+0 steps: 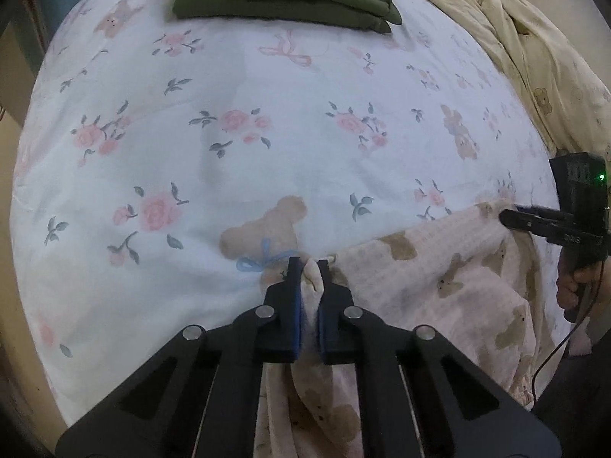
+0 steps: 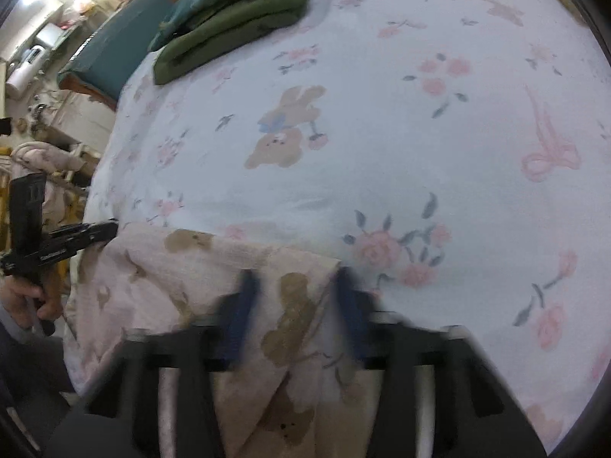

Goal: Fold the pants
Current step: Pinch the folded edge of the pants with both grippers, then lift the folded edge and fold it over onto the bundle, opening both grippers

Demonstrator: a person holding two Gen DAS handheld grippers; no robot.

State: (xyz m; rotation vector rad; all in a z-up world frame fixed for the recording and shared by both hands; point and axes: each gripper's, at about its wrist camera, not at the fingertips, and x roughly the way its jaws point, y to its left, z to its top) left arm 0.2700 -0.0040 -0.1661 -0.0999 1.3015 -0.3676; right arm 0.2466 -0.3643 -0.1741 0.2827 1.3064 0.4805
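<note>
The pants (image 1: 431, 286) are pale pink with brown bear prints and lie at the near edge of the floral bed sheet (image 1: 267, 145). My left gripper (image 1: 308, 267) is shut on one corner of their top edge. In the right wrist view the pants (image 2: 214, 278) spread from the left gripper (image 2: 110, 229) to my right gripper (image 2: 294, 282), whose blurred blue-padded fingers (image 2: 244, 305) stand open around the other corner. The right gripper also shows at the right edge of the left wrist view (image 1: 508, 215).
A stack of folded green clothes (image 1: 282, 0) sits at the far end of the bed, also in the right wrist view (image 2: 233, 26). A cream quilt (image 1: 534, 57) is bunched along the right side. The bed edge and room clutter (image 2: 46, 76) lie left.
</note>
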